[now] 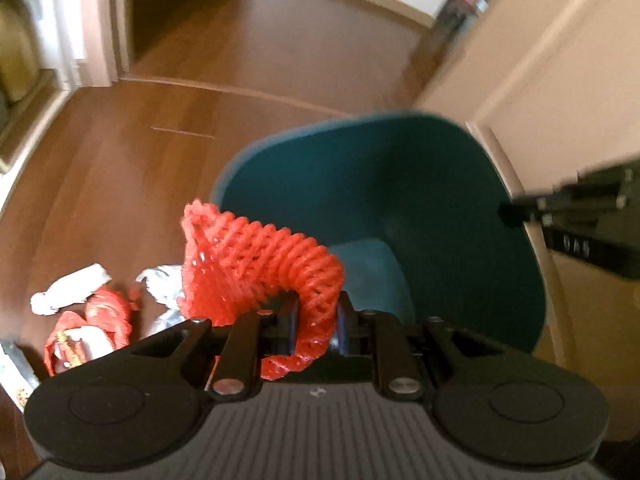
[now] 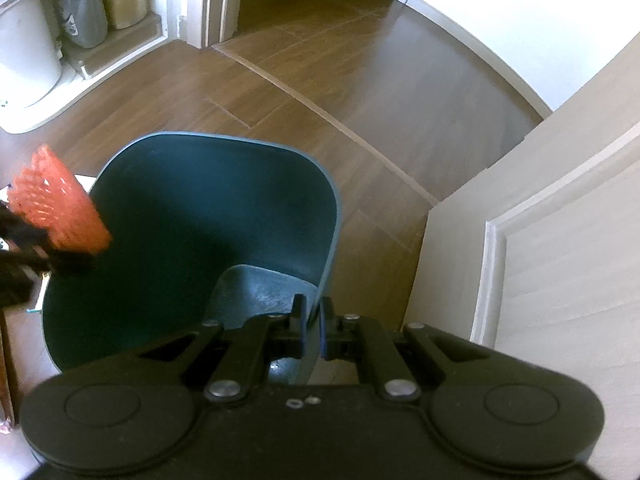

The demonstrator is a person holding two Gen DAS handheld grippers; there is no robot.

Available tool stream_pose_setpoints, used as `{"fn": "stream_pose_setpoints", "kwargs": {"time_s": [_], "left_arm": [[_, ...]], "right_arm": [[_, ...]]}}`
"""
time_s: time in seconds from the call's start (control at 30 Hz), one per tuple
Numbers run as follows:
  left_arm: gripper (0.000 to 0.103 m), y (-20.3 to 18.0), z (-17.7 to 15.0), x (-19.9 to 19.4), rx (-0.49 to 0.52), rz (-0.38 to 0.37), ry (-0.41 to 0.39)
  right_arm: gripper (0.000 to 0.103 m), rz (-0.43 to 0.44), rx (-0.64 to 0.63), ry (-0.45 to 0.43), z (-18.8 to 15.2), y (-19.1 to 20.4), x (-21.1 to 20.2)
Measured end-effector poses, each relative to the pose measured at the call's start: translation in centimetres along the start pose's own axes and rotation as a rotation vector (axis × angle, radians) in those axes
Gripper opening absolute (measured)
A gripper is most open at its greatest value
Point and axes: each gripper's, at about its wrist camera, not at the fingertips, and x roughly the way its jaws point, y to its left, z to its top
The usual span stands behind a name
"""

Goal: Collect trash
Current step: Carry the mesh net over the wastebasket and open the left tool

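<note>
Left claw [image 1: 316, 316] clamps red foam net [image 1: 256, 264] at teal bin [image 1: 400, 184] opening; right claw [image 2: 314, 316] pinches bin rim.

Bin [image 1: 400, 200] on floor [image 1: 120, 160], beside door [image 2: 560, 240]. Net [image 1: 256, 264] at bin's rim. Wrappers [image 1: 80, 308], seemingly crumpled, left of bin.

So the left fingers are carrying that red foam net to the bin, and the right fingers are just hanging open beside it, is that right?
Not quite. The right gripper is not open: the right wrist view shows its fingers shut on the rim of the teal bin. The rest holds: the left gripper carries the red foam net.
</note>
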Motion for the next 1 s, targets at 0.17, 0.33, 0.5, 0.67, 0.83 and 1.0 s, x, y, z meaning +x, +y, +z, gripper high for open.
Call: {"fn": "stream_pose_setpoints", "kwargs": {"time_s": [0.17,0.33,0.5,0.67,0.83,1.0], "left_arm": [[0.018,-0.5,-0.1,2.6,-0.037,-0.054,0.06],[0.018,-1.2,0.3,4.7,-0.026,-0.055,0.121],[0.018,-1.1,1.0,5.3,-0.028,-0.054,0.129],[0.024,-1.1,0.3,4.5,-0.008,-0.07,0.115],[0.031,0.0,-0.4,4.0,-0.025,-0.075,0.103],[0.067,0.3,-0.5,3.3,-0.043,-0.075,0.076]], "right_arm": [[0.005,0.005,-0.013,-0.002,-0.2,0.1,-0.5],[0.005,0.005,-0.008,-0.007,-0.2,0.1,-0.6],[0.005,0.014,-0.017,-0.003,-0.3,0.0,-0.8],[0.006,0.023,-0.058,0.022,-0.2,0.0,-1.4],[0.006,0.035,-0.099,0.057,-0.1,0.0,-1.6],[0.007,0.047,-0.134,0.08,-0.1,0.4,-1.8]]}}
